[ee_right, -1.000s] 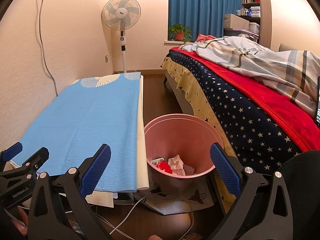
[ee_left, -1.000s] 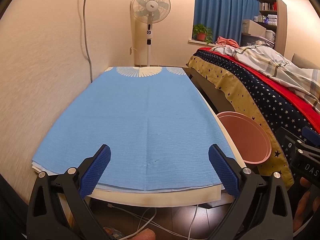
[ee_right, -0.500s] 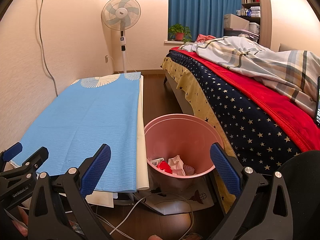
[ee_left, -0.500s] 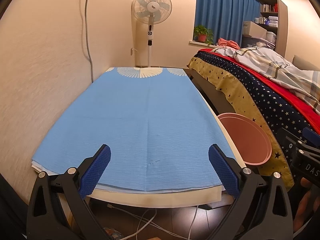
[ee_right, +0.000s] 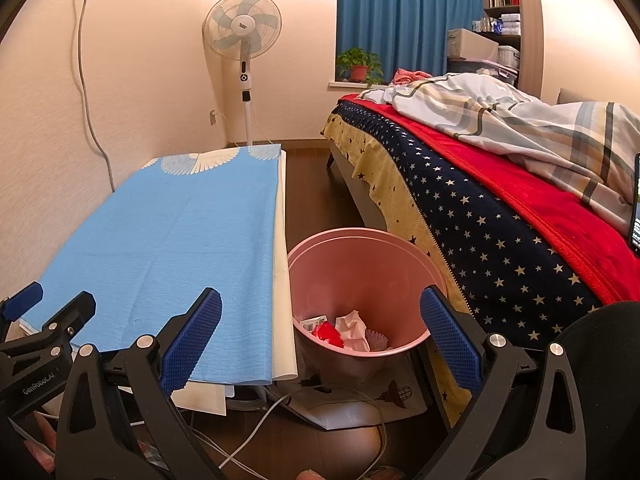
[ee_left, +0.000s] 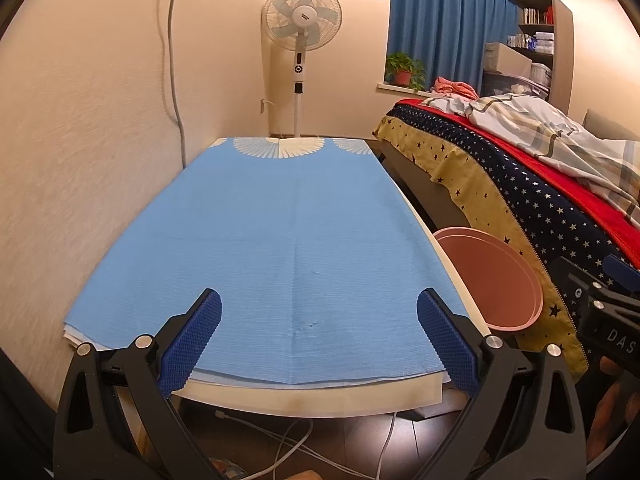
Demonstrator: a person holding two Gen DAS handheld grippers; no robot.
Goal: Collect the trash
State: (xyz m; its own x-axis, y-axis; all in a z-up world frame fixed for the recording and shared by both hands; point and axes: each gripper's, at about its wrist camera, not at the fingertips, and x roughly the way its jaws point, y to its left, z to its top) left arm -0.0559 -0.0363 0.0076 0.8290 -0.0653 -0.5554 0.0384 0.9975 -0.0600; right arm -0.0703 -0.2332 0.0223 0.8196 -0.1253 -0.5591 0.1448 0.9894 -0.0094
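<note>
Both claws hang with blue pads spread wide and gripping nothing. The left claw (ee_left: 319,338) faces the near edge of a worktop (ee_left: 312,398) draped in a blue cloth (ee_left: 276,240). The right claw (ee_right: 320,340) looks down on a pink bin (ee_right: 362,258) standing on the floor straight ahead of it, between the worktop to its left and a star-patterned bed (ee_right: 492,236) to its right. Crumpled paper and wrappers (ee_right: 346,330) lie at the bin's bottom, just past the pads.
</note>
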